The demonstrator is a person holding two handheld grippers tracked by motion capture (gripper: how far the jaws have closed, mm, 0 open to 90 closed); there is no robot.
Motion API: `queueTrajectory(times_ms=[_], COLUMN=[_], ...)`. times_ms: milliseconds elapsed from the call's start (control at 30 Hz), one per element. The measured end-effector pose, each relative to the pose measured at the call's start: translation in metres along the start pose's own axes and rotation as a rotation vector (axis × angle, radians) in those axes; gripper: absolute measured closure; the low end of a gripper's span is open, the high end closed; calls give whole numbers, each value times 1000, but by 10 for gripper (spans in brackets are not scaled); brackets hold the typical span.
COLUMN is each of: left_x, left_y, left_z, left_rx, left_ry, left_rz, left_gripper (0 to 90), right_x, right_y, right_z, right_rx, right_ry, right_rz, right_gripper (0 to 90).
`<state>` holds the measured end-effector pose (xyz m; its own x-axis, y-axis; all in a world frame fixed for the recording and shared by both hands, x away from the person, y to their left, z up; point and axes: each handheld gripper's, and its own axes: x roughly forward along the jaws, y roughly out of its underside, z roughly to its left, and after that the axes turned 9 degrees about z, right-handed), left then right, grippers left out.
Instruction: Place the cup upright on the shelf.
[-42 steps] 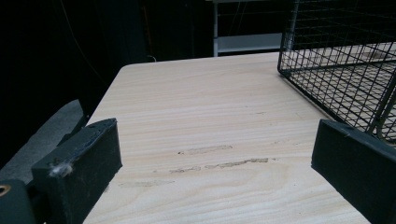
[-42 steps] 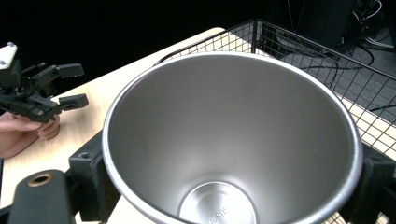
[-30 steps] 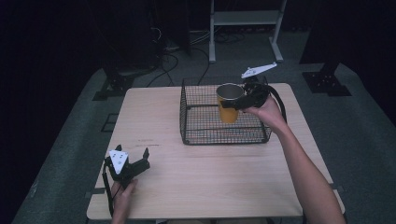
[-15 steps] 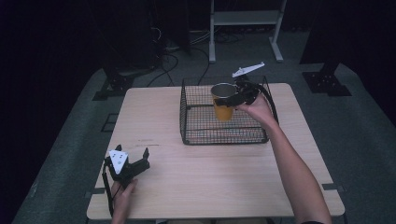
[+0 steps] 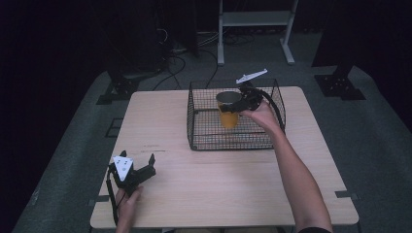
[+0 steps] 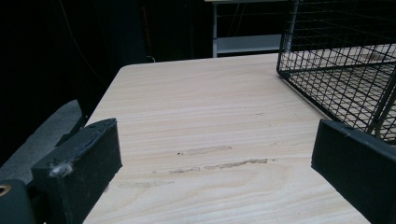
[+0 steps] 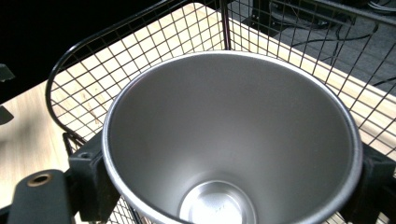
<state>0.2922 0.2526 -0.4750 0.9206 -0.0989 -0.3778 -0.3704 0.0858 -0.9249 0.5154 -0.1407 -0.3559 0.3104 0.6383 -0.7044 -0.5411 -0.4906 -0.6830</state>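
Orange steel tumbler (image 5: pixel 228 108) clamped in right gripper (image 5: pixel 241 103), inside wire basket (image 5: pixel 233 141), toward its 12 o'clock wall. Lower it level before releasing. Left gripper (image 5: pixel 144 166) gapes empty, table's (image 5: pixel 233 189) 7 o'clock.

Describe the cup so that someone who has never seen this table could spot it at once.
Start at the black wire basket on the far half of the wooden table. The cup is inside it near the far right, clamped by the right gripper. It is orange outside with a bare silver metal interior, the one solid, coloured thing in the basket.
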Motion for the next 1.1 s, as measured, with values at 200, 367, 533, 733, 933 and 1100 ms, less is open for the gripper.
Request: queueTrajectory(times_ms=[200,367,533,733,933,1100], left_x=[0,0,0,0,0,0], left_y=[0,0,0,0,0,0], left_z=[0,0,0,0,-1,0], left_rx=[-1,3,0,3,4,2], left_ry=[-1,-1,0,1,0,-1], left_rz=[-1,0,-1,-1,1,-1], left_gripper=[8,8,8,8,8,8], right_x=[11,20,26,29,32,37], right_y=[1,1,1,2,1,-1], right_z=[-4,-6,-7,-10,-11,-11], right_rx=[12,11,6,19,15,12], right_ry=[3,3,29,34,44,54], right_rz=[17,30,45,37,31,36], right_gripper=[125,125,125,125,124,124])
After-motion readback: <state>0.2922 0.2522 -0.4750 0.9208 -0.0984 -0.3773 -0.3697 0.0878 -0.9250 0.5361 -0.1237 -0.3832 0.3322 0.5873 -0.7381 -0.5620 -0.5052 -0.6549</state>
